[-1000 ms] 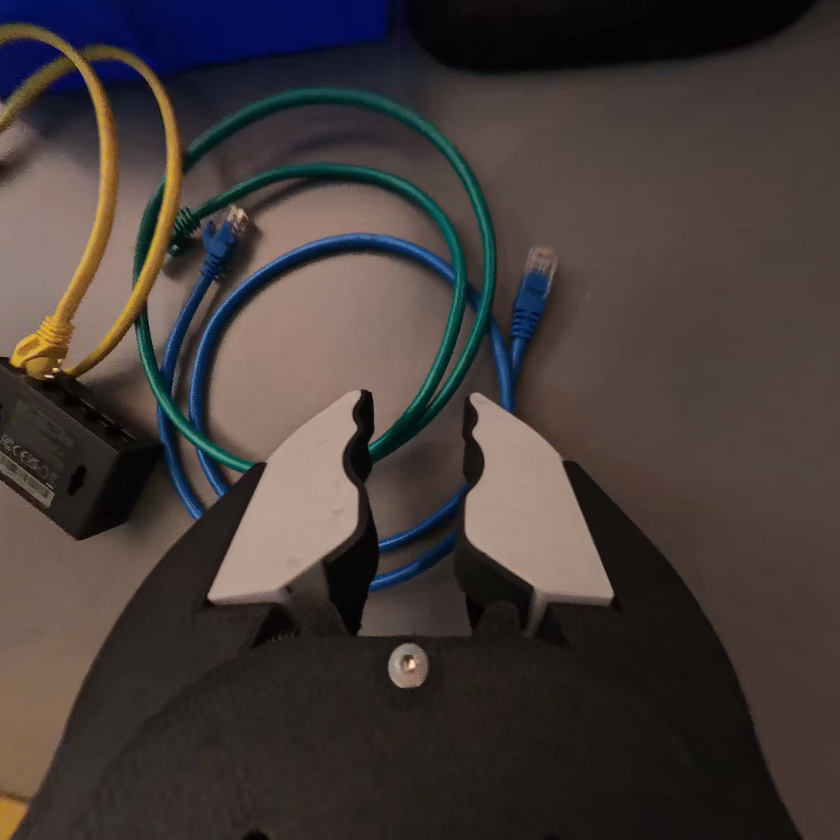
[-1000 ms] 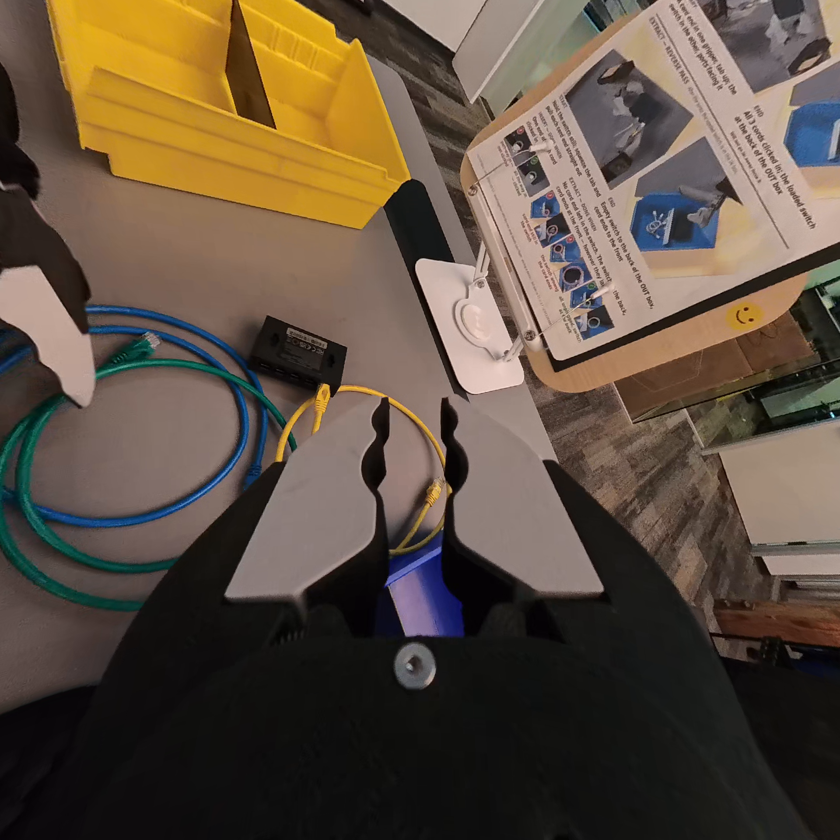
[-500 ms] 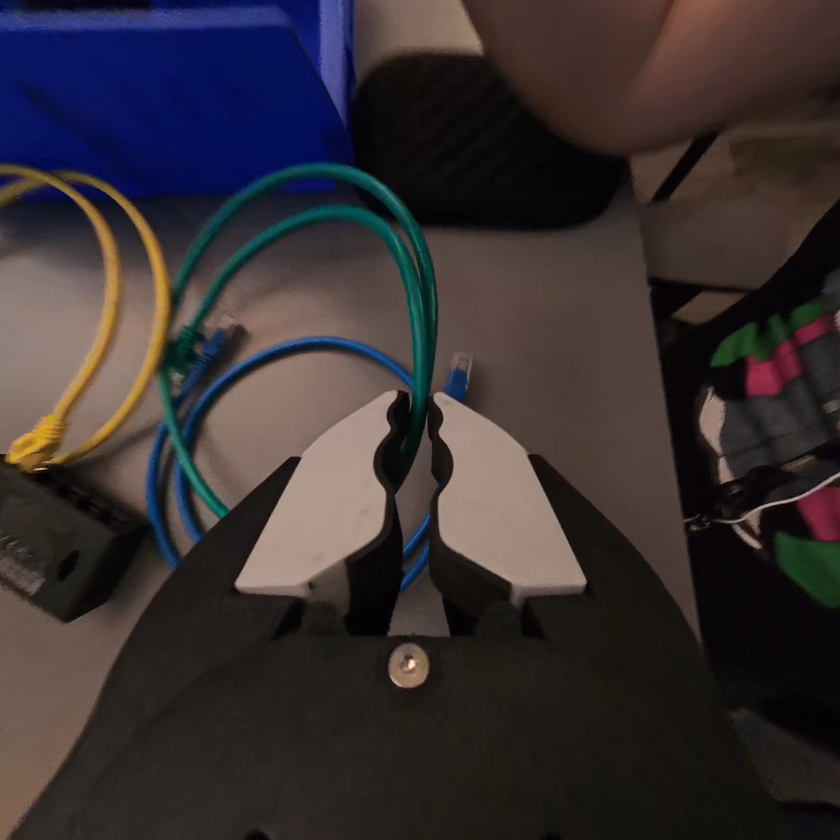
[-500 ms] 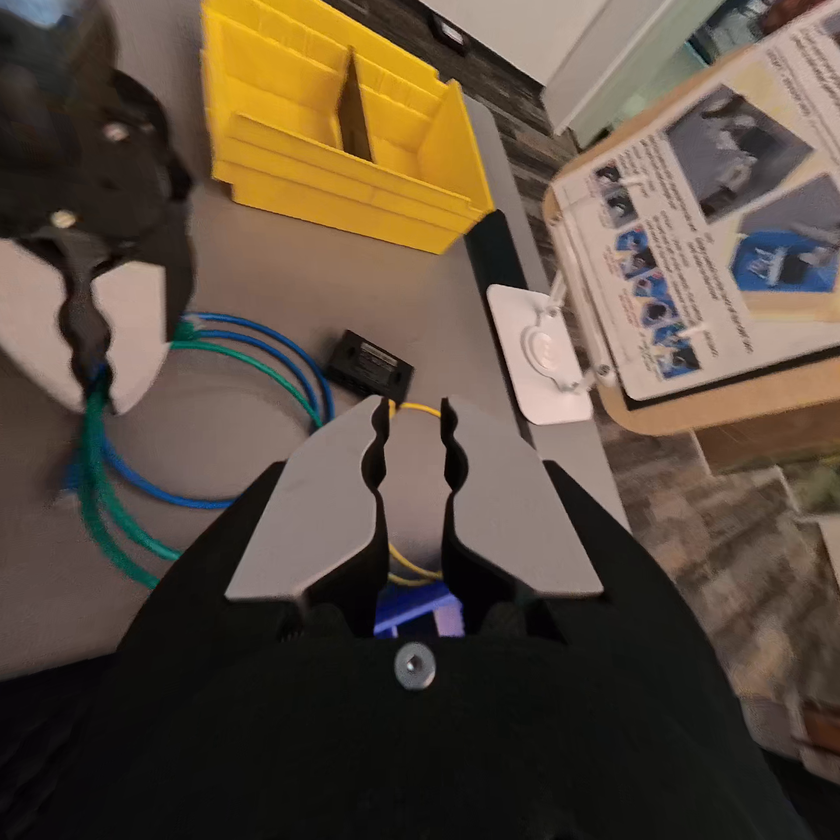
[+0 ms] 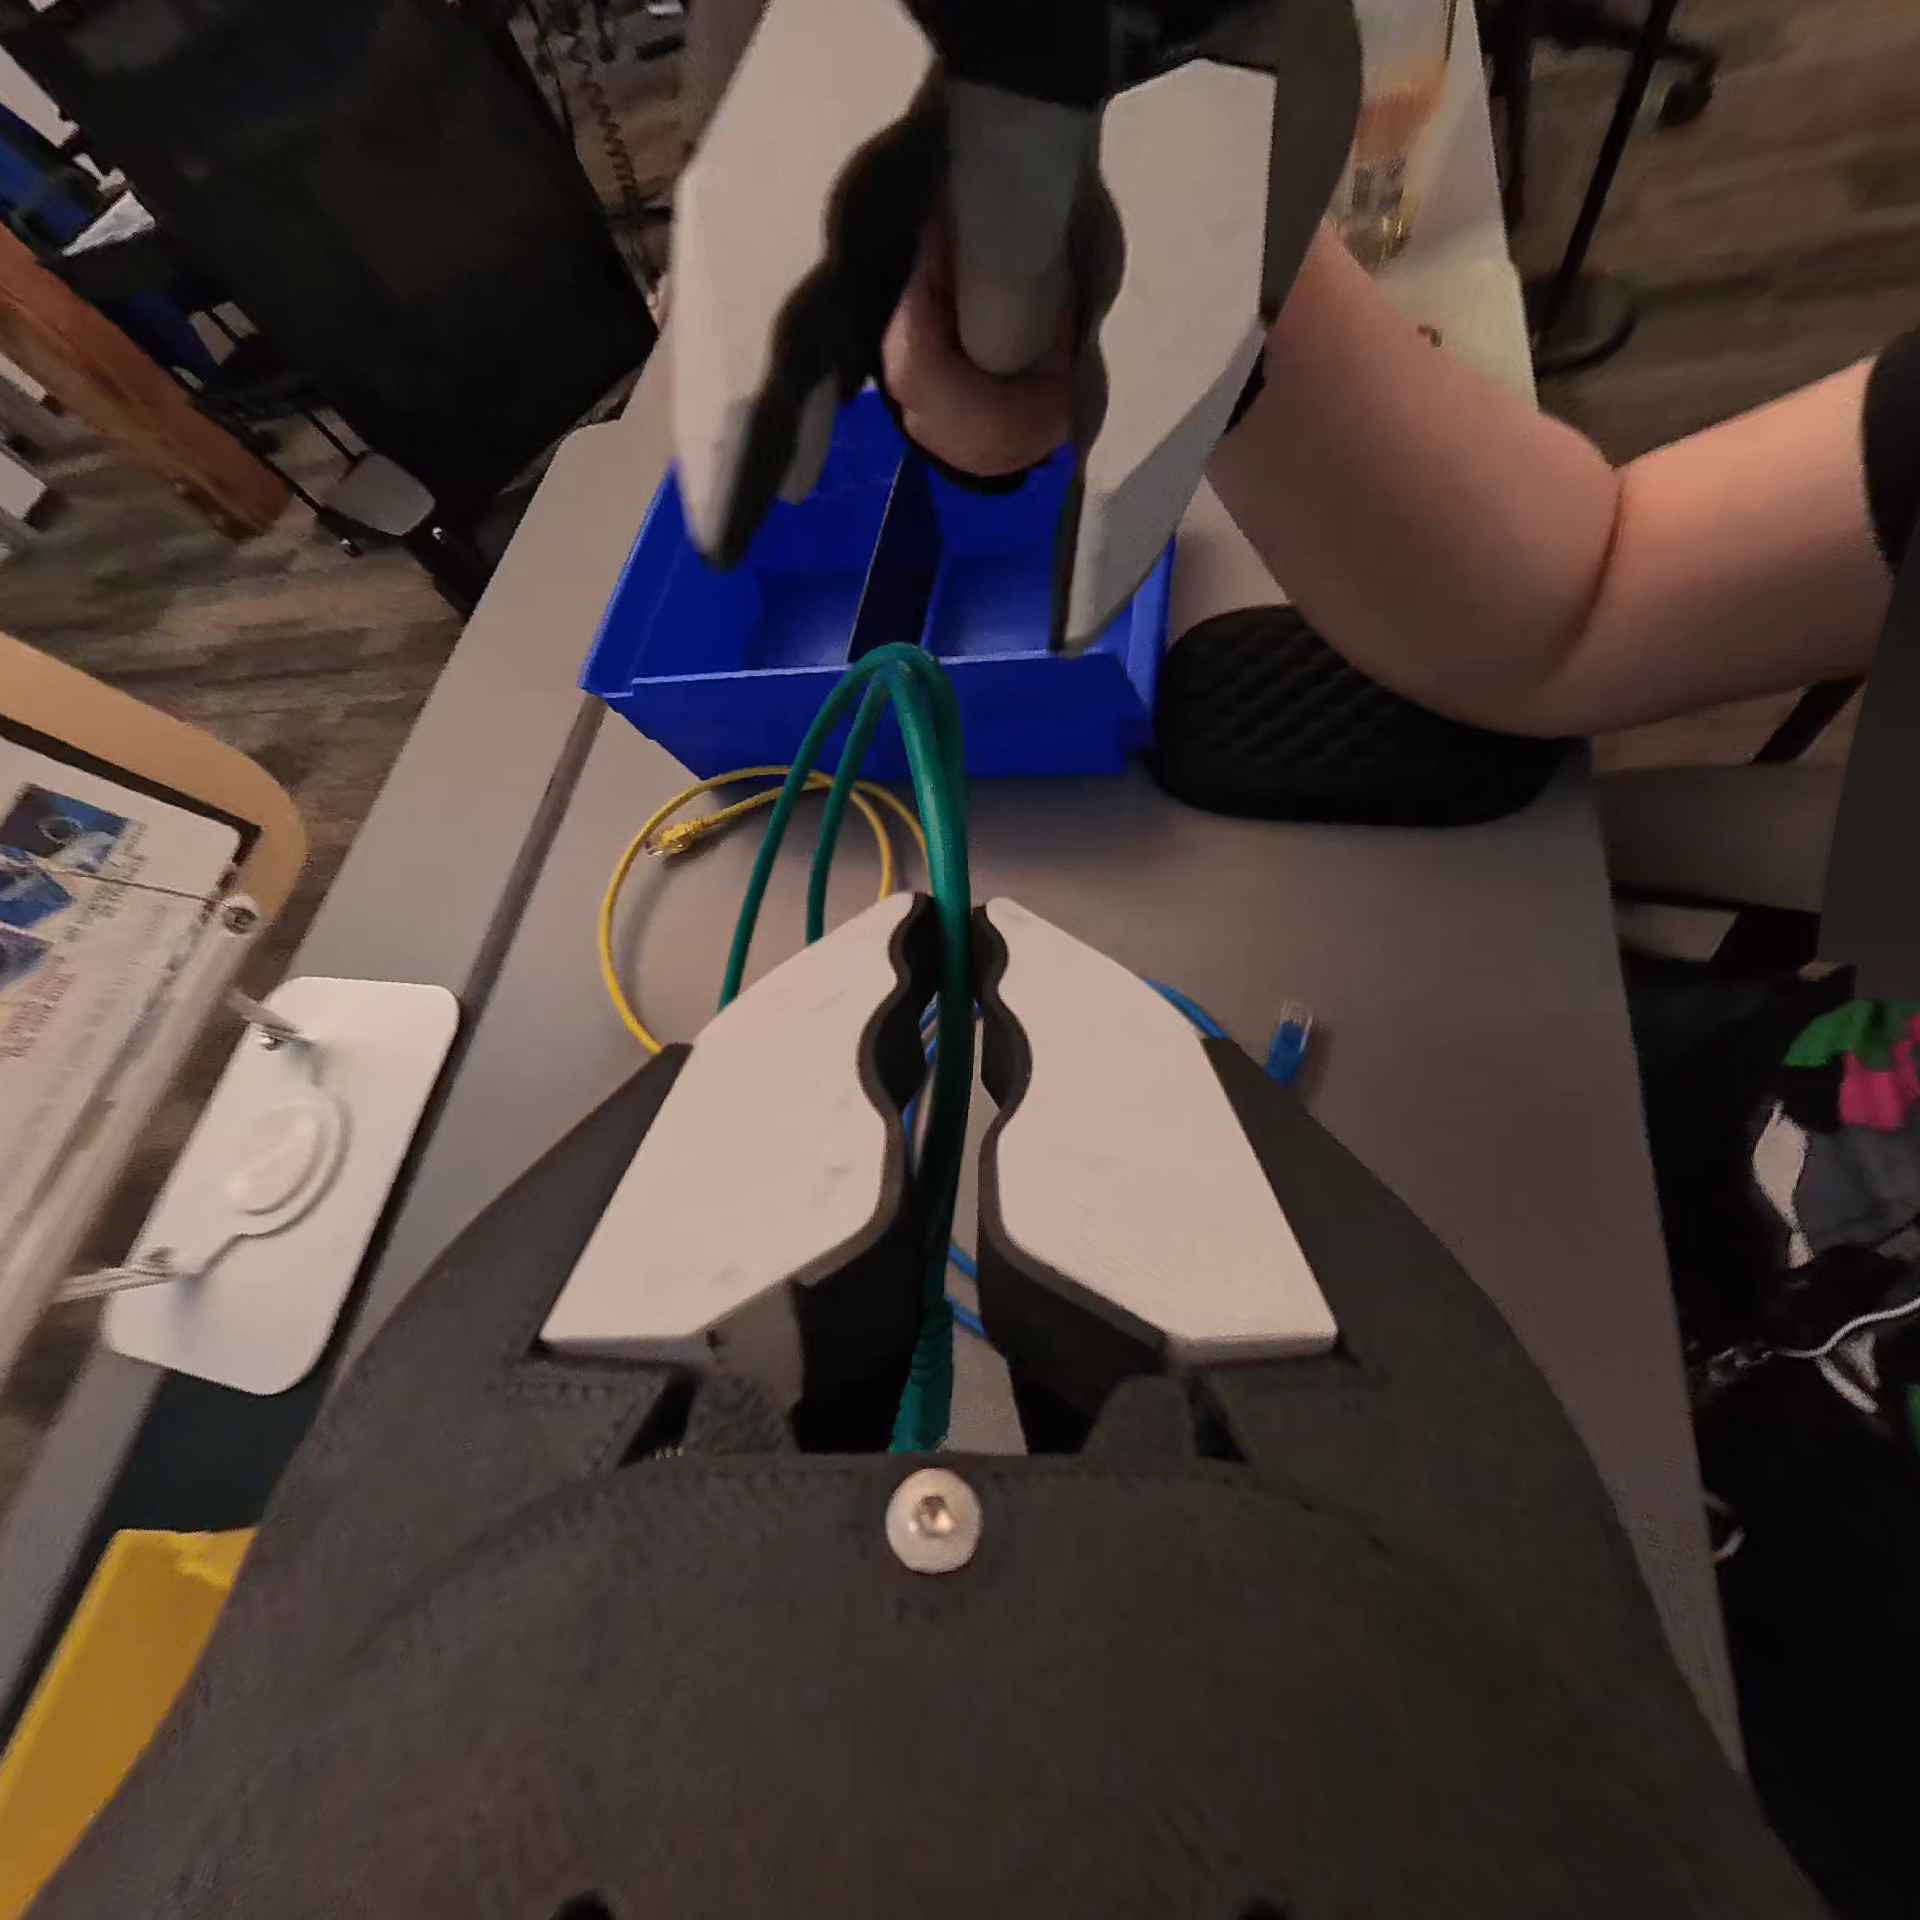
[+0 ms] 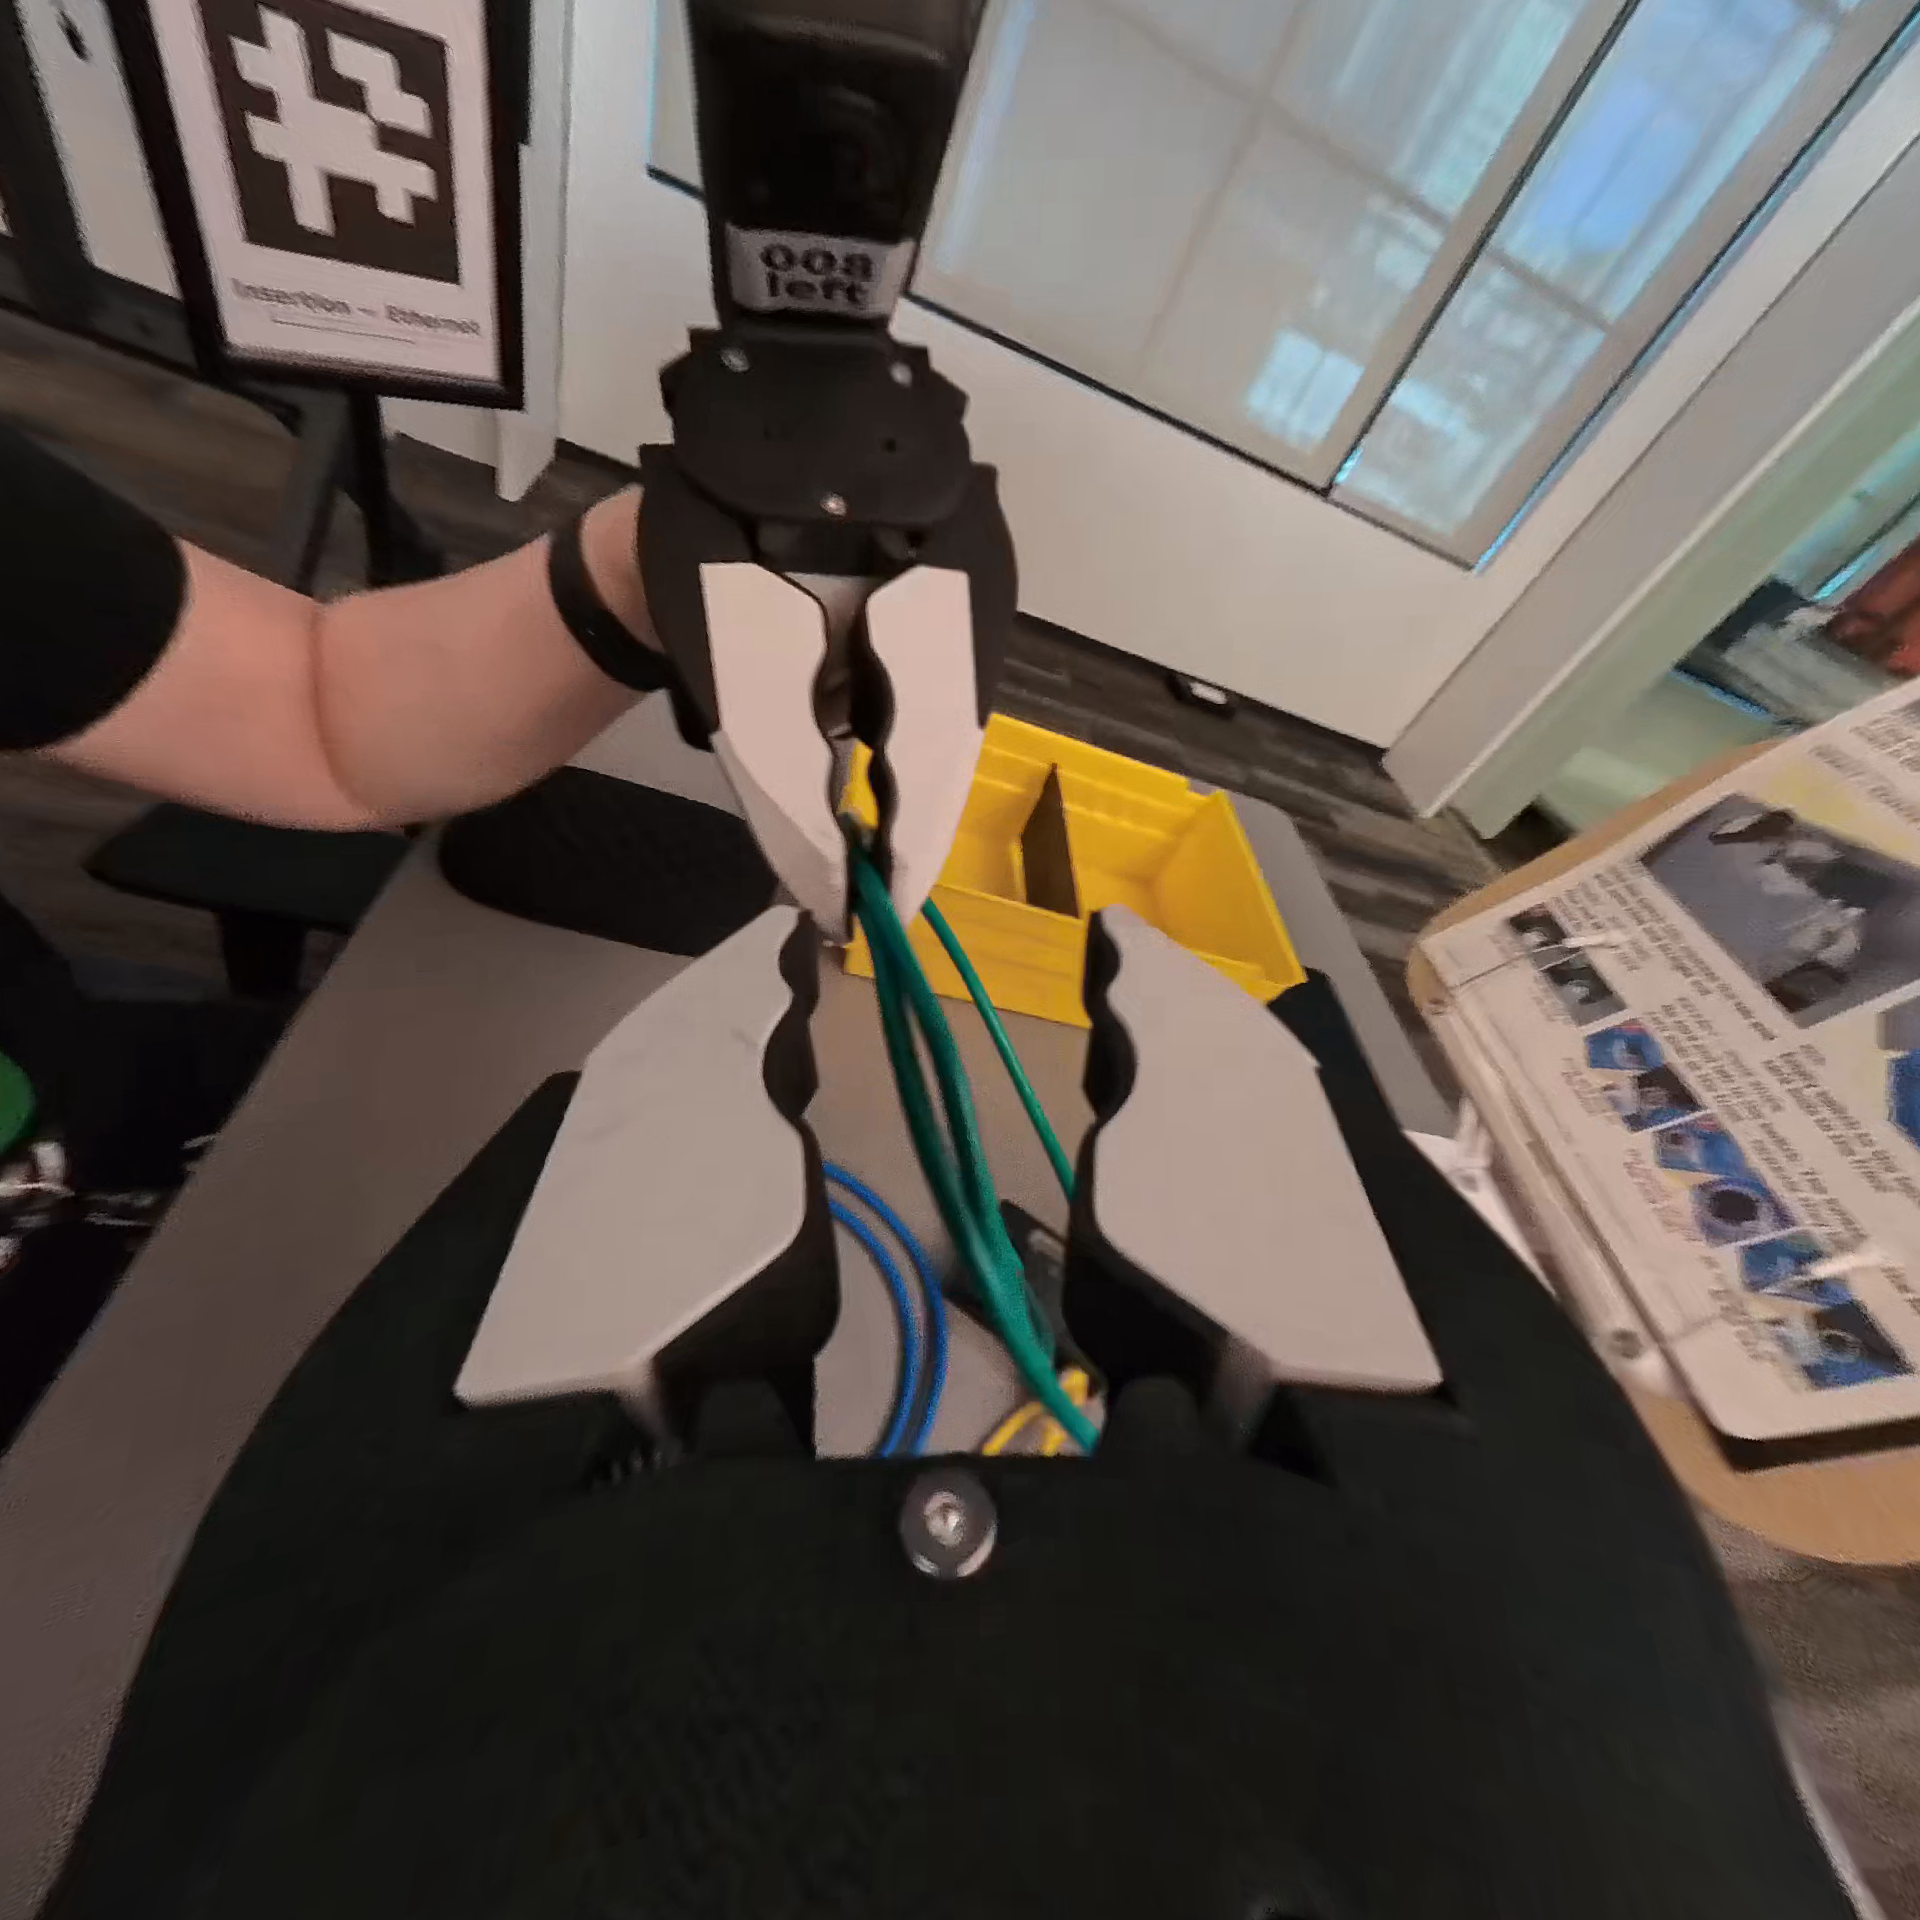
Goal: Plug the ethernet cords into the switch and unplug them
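We have the left gripper pinched on the green cord, lifted off the grey surface so its loops hang down. Our right gripper faces it with fingers spread wide, holding nothing. Below, the blue cord and yellow cord lie on the surface; the switch is mostly hidden behind the hanging loops.

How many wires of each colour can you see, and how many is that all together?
Green wires: 1, the green cord pinched in the left hand-held gripper
Blue wires: 1, the blue cord on the table
Yellow wires: 1, the yellow cord on the table
Total: 3
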### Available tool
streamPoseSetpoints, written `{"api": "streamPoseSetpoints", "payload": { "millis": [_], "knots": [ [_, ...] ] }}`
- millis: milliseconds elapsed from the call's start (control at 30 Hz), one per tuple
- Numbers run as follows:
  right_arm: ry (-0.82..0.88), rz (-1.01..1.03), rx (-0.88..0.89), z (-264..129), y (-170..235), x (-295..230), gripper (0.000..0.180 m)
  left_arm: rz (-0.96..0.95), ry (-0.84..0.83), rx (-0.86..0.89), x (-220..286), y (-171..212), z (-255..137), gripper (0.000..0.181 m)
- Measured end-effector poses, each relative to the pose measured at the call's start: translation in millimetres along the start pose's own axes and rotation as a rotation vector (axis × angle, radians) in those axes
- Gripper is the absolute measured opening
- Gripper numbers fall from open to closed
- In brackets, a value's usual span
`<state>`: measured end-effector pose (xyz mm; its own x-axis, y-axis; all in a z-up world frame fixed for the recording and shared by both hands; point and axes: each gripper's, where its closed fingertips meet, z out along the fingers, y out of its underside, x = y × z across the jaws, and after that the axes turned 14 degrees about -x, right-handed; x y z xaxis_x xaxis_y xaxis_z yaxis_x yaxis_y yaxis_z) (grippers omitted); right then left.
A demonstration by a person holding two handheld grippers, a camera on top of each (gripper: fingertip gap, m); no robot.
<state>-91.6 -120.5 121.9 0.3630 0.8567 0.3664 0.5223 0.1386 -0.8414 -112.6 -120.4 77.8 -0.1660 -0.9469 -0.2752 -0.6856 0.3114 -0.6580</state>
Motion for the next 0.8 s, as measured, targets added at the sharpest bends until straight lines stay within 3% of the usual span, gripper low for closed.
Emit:
{"api": "streamPoseSetpoints", "payload": {
  "millis": [133, 233, 333, 367, 500, 600, 667, 800],
  "knots": [
    [0.088, -0.132, -0.134, 24, 16, -2, 0.053, 0.072, -0.016, -0.026, 1, -4, 6, 0.005],
    [0.053, -0.175, -0.284, 40, 38, -6, 0.009, 0.075, -0.038, -0.023, -9, -2, 14, 0.005],
    [0.119, -0.172, -0.306, 41, 40, 6, 0.006, 0.054, -0.026, 0.073, -20, -7, 13, 0.006],
    [0.151, -0.186, -0.304, 40, 39, 10, 0.006, 0.028, -0.009, 0.115, -24, -8, 8, 0.009],
    [0.324, -0.290, -0.304, 28, 34, 27, 0.006, -0.198, 0.053, 0.265, -57, 4, -19, 0.051],
    [0.478, -0.391, -0.230, 14, 17, 37, 0.006, -0.432, 0.201, 0.432, -78, 12, -40, 0.049],
    [0.561, -0.453, -0.169, 6, 5, 38, 0.006, -0.553, 0.323, 0.469, -85, 20, -44, 0.038],
    [0.654, -0.494, -0.105, -1, -8, 40, 0.005, -0.608, 0.402, 0.567, -93, 20, -63, 0.037]
  ]
}}
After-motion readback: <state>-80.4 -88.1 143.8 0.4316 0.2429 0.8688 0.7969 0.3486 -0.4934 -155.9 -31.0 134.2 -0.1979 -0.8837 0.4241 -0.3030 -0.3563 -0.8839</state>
